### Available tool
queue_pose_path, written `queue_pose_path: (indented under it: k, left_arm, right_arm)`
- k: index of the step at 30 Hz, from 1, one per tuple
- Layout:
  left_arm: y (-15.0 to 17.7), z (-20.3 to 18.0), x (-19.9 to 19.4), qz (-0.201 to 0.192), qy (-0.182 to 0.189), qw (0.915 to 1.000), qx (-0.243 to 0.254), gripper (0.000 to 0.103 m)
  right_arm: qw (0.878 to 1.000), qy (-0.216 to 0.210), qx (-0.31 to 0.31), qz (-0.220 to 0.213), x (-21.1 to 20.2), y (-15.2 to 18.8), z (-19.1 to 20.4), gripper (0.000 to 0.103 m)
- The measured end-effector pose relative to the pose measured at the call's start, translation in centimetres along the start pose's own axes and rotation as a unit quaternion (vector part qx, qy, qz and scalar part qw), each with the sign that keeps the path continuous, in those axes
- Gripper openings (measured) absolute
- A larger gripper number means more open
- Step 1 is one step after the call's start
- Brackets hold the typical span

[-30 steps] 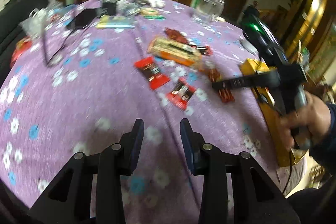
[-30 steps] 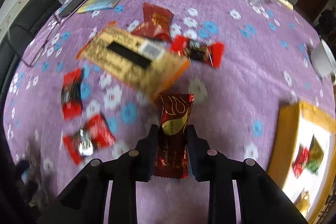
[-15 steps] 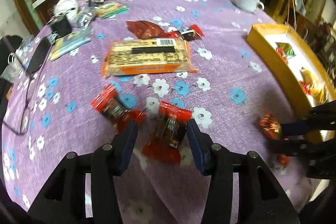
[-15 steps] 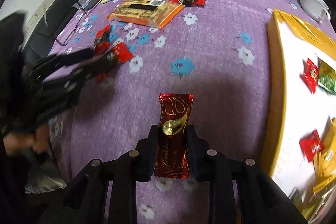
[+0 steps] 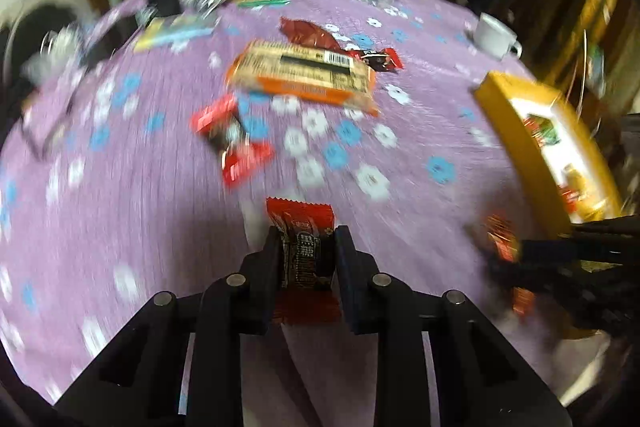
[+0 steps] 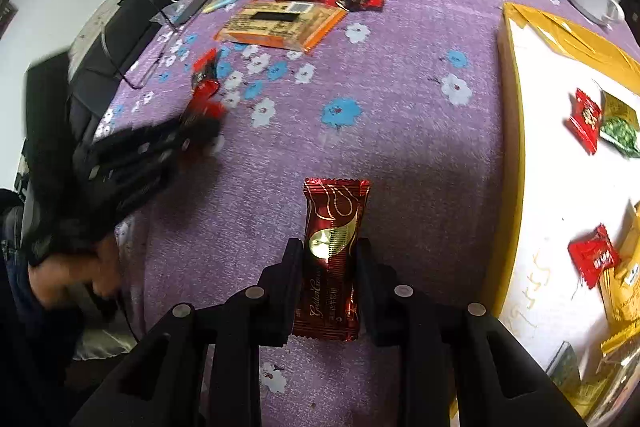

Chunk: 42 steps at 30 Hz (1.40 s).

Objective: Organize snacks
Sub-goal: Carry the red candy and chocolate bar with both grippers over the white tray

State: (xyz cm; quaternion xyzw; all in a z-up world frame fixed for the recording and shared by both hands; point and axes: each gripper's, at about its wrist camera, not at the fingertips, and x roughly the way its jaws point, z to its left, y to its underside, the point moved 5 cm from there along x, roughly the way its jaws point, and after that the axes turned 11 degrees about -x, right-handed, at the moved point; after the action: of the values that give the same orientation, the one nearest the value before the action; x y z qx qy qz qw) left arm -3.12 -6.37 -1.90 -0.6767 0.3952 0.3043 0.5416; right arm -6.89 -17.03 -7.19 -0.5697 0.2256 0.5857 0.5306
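Left wrist view: left gripper (image 5: 306, 245) closing on red snack packet (image 5: 301, 223); beyond, orange biscuit pack (image 5: 304, 77) on purple tablecloth (image 5: 120, 187).
Right wrist view: right gripper (image 6: 329, 259) clamped on dark red chocolate bar (image 6: 333, 227); yellow box (image 6: 510, 147) right.

**Blurred, hidden and cut-off parts**

The far clutter on the purple flowered tablecloth (image 5: 120, 211) is smeared by motion blur. The yellow-rimmed white tray (image 6: 510, 131) is cut off by the picture's right edge. The black left gripper (image 6: 200, 131) is blurred, its jaws unreadable there.
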Motion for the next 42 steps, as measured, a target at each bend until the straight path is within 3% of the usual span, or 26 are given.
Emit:
queue_pose_path:
  k: [6, 14, 18, 22, 30, 42]
  left_arm:
    - [3.6, -1.0, -3.4, -0.024, -0.001, 0.9987, -0.045, 0.023]
    - [8.1, -2.6, -6.7, -0.05, -0.04, 0.9919, -0.11, 0.023]
    - [10.0, -3.6, -7.9, -0.048, -0.05, 0.9908, -0.116, 0.023]
    - [9.8, -3.9, -9.5, -0.063, -0.056, 0.9906, -0.107, 0.023]
    - [7.8, -3.3, -12.2, -0.116, -0.025, 0.988, -0.1, 0.023]
    - [8.9, -3.9, -12.5, -0.113, 0.022, 0.99, -0.082, 0.023]
  right_arm:
    - [0.998, -0.033, -0.05, -0.001, 0.1, -0.5, 1.8, 0.027]
    - [0.987, -0.092, -0.129, 0.018, 0.4, 1.7, 4.0, 0.027]
    - [0.984, -0.113, -0.129, 0.039, 0.9, 2.9, 3.9, 0.027]
    - [0.982, -0.125, -0.139, 0.027, -0.2, 3.0, 4.9, 0.027]
    - [0.986, -0.104, -0.127, -0.028, -4.3, 0.8, 5.6, 0.027]
    - [0.992, -0.07, -0.097, -0.037, -6.3, 3.6, 5.8, 0.027]
